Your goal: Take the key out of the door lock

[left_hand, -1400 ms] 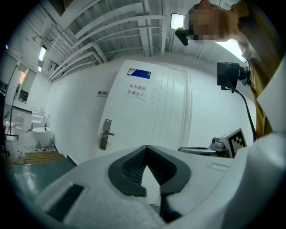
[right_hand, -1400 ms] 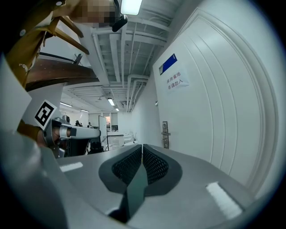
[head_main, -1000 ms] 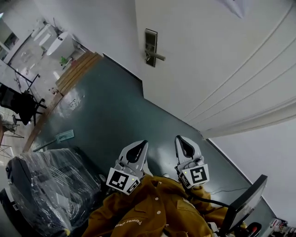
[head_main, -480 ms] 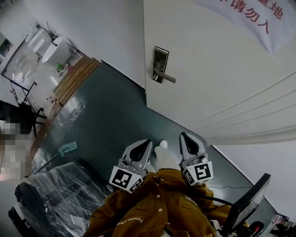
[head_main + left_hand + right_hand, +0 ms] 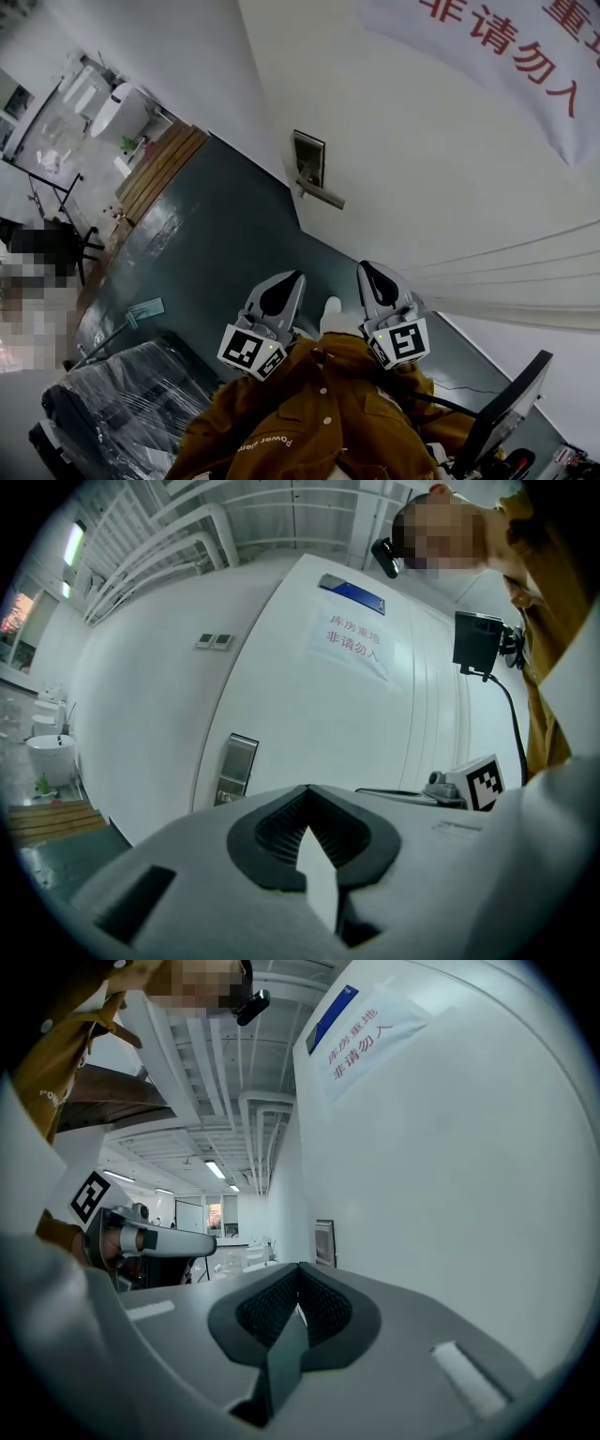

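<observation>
A metal lock plate point(image 5: 309, 159) with a lever handle point(image 5: 323, 196) sits on the white door point(image 5: 441, 187). It also shows as the lock plate point(image 5: 238, 767) in the left gripper view and the lock plate point(image 5: 325, 1240) in the right gripper view. The key is too small to make out. My left gripper point(image 5: 294, 278) and right gripper point(image 5: 364, 268) are side by side in front of my brown jacket, well short of the lock. Both are shut and hold nothing: left gripper point(image 5: 306, 795), right gripper point(image 5: 298, 1273).
A sign with red print point(image 5: 511, 56) hangs on the door. A plastic-wrapped chair point(image 5: 122, 398) stands at the lower left. Wooden boards point(image 5: 157, 157) and white fixtures point(image 5: 114, 105) lie at the far left. A black monitor point(image 5: 506, 412) is at the lower right, above the dark green floor point(image 5: 216, 244).
The door has come nearer, and the lock plate has slid lower in the head view. The red-print sign has come into view. Both grippers stay shut, side by side.
</observation>
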Demonstrator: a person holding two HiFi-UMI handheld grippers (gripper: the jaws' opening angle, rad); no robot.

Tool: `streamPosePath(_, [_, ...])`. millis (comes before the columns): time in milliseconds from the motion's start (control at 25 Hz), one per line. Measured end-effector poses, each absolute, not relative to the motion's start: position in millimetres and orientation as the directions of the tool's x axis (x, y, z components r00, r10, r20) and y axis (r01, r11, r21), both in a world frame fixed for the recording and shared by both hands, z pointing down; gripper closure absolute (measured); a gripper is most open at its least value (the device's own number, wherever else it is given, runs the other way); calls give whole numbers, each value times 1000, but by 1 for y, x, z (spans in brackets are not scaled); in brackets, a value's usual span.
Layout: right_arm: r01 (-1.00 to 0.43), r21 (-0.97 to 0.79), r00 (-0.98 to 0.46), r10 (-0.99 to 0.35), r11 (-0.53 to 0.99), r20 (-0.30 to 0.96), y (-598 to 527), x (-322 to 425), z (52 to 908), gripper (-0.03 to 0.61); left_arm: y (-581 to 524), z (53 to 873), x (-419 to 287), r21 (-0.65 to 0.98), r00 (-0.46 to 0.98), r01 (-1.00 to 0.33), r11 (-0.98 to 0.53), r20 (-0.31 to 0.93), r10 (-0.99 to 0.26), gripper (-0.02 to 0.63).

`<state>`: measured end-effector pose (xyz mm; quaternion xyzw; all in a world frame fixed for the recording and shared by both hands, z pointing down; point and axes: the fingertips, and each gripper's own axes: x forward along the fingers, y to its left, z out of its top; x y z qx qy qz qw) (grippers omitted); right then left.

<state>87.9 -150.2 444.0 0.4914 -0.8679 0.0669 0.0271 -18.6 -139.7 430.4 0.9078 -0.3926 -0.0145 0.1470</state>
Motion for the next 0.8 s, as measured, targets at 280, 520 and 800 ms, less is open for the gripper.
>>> streamPosePath(280, [-812,-29,-580,-802,582,144,-188,83,453,572,-186,449,-20,365,655,-725,-584,104,-749,617])
streamPosePath(520, [-783,78,-593,-778,618,206,-235,75,469,408,-214,452,-19,404,674,-701,-587,106,-731,617])
streamPosePath(800, [-677,233,-591,-704,698,393,-296,58,520,324,-226,462,-27,476,690,-665,-575,99,-717,617])
